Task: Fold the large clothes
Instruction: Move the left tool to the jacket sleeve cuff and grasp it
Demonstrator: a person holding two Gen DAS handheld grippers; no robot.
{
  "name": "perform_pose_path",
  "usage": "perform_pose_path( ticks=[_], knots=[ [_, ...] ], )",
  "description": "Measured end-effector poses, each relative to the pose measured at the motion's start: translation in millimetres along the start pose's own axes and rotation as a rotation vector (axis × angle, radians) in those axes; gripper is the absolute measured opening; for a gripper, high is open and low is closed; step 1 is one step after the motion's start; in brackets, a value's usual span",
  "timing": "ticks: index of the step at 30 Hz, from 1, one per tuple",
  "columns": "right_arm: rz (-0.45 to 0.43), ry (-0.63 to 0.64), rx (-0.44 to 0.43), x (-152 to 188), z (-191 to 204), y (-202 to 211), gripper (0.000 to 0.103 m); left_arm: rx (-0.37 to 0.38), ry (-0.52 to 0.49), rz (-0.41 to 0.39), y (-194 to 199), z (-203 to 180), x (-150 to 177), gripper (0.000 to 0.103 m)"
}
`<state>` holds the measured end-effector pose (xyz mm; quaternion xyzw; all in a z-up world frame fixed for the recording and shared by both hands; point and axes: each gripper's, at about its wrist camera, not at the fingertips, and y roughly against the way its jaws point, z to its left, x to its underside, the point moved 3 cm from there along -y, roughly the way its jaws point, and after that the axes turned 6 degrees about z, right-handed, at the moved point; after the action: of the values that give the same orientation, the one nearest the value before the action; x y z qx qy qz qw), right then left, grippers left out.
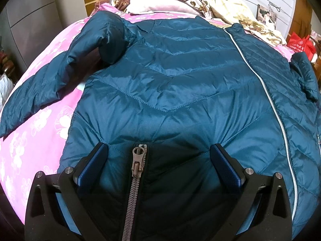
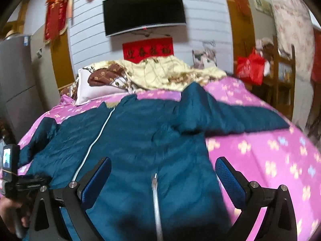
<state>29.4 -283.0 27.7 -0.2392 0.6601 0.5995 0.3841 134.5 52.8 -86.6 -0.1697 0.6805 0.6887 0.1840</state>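
Observation:
A teal quilted puffer jacket (image 1: 170, 84) lies spread flat on a pink flowered bed (image 1: 40, 136), sleeves out to both sides. My left gripper (image 1: 159, 154) is open over the jacket's near hem, its fingers either side of a grey pocket zipper (image 1: 138, 160). A long white front zipper (image 1: 266, 92) runs to the right. In the right wrist view the jacket (image 2: 144, 140) fills the middle, one sleeve (image 2: 240, 118) stretched right. My right gripper (image 2: 163, 170) is open over the hem, a silver zipper (image 2: 155, 196) between its fingers. The view is blurred.
Pillows and a bunched yellow and brown quilt (image 2: 160, 74) lie at the head of the bed. A television (image 2: 144, 12) hangs on the wall. A red bag (image 2: 250, 66) and wooden shelf stand right. A grey cabinet (image 2: 18, 80) stands left. The left gripper's body (image 2: 12, 172) shows lower left.

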Motion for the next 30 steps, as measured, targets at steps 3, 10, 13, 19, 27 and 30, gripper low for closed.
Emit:
perform_pose_path(
  ticks=[3,10,13,19,27,30],
  knots=[
    [0.062,0.018,-0.030,11.7,4.2,-10.7,0.102,0.001,0.001,0.000,-0.2,0.2,-0.1,0.103],
    [0.107,0.061,-0.041,26.8,18.8,-18.8,0.102,0.003,0.022,-0.019,5.4,6.2,-0.5,0.103],
    [0.208,0.062,-0.076,33.6,23.1,-33.2,0.102,-0.029,0.077,-0.081,27.5,29.6,-14.8,0.103],
    [0.260,0.059,-0.058,39.5,20.2,-34.8,0.102,-0.069,0.249,-0.164,72.9,139.9,-48.2,0.103],
    [0.261,0.042,-0.064,38.6,19.6,-30.3,0.102,-0.330,0.497,-0.002,15.7,335.2,-19.4,0.103],
    [0.282,0.051,-0.061,39.5,21.3,-34.9,0.102,-0.310,0.519,0.062,-6.8,361.2,-11.9,0.103]
  ],
)
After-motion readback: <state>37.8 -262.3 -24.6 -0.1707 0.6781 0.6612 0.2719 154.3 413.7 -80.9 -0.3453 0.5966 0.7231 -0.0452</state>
